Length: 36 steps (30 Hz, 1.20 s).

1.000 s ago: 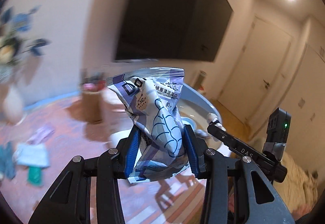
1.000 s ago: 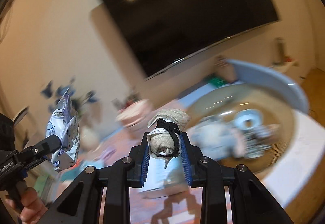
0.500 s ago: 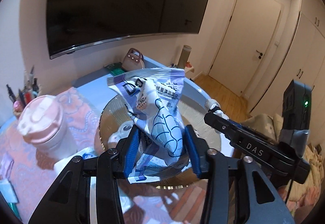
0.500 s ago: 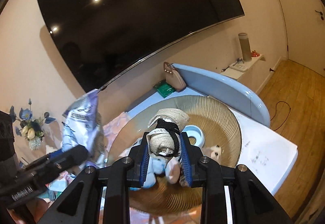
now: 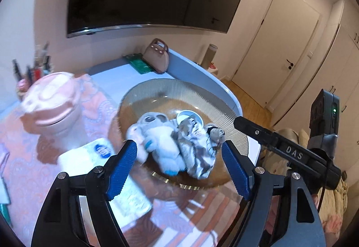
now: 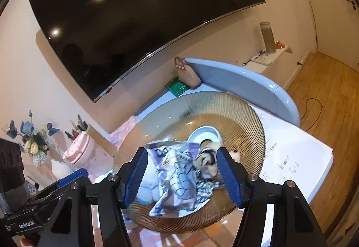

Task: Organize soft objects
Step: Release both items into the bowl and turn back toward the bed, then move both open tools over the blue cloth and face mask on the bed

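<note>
The table (image 6: 298, 152) holds a big ribbed glass plate (image 6: 242, 112), and the soft things are piled in it. Biggest is a white plush toy (image 5: 161, 144). Touching it is a crinkly purple-and-white packet (image 6: 175, 179). The smallest is a little doll with a straw hat (image 6: 206, 161), touching the packet on the other side.

The left gripper (image 5: 179, 166) is spread wide and holds nothing. The right gripper (image 6: 181, 177) is spread wide too, and also holds nothing.

Both hang close over the pile. A finger could bump the packet and push it off the plate's near edge. The plate is glass, so I think a hard knock could slide it into the pink cup (image 5: 51, 101) nearby.
</note>
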Available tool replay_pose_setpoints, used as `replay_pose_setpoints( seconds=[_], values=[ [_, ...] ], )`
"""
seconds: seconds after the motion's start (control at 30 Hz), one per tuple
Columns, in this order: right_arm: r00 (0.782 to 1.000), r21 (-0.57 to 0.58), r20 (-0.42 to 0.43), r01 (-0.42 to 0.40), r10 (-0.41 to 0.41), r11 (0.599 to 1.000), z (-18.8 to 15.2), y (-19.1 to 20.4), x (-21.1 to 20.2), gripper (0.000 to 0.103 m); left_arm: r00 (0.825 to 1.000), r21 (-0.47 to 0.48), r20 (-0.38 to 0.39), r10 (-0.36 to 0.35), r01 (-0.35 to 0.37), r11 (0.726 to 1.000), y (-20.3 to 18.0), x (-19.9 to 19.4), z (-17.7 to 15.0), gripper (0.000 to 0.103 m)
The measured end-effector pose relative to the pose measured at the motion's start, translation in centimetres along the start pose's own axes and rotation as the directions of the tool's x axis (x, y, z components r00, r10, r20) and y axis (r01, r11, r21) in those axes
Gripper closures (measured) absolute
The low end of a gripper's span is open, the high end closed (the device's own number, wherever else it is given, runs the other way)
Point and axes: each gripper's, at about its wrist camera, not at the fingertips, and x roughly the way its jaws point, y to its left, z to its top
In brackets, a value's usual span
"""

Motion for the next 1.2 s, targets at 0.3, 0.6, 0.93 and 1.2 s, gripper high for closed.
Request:
replay_pose_setpoints(
  seconds=[0.3, 0.6, 0.93, 1.2],
  values=[
    [0.998, -0.077, -0.011, -0.065, 0.064, 0.995, -1.8, 4.9, -1.2, 0.041, 0.994, -0.06, 0.103, 0.042, -0.036, 0.998, 2.4, -7.5, -2.8, 0.026],
    [0.983, -0.268, -0.084, -0.183, 0.166, 0.946, -6.2, 15.2, -1.4, 0.039, 0.968, -0.097, 0.207, 0.141, -0.124, 0.988, 5.0, -15.6, -6.5, 0.026],
    [0.917, -0.438, -0.312, -0.371, 0.248, 0.819, -16.5, 28.3, 2.4, 0.038, 0.893, -0.258, 0.271, 0.36, -0.293, 0.921, 13.1, -24.8, -12.8, 0.026],
    [0.855, -0.437, -0.441, -0.471, 0.273, 0.766, -22.5, 33.0, 6.1, 0.038, 0.797, -0.405, 0.2, 0.57, -0.462, 0.789, 21.5, -29.2, -18.9, 0.026]
  ],
)
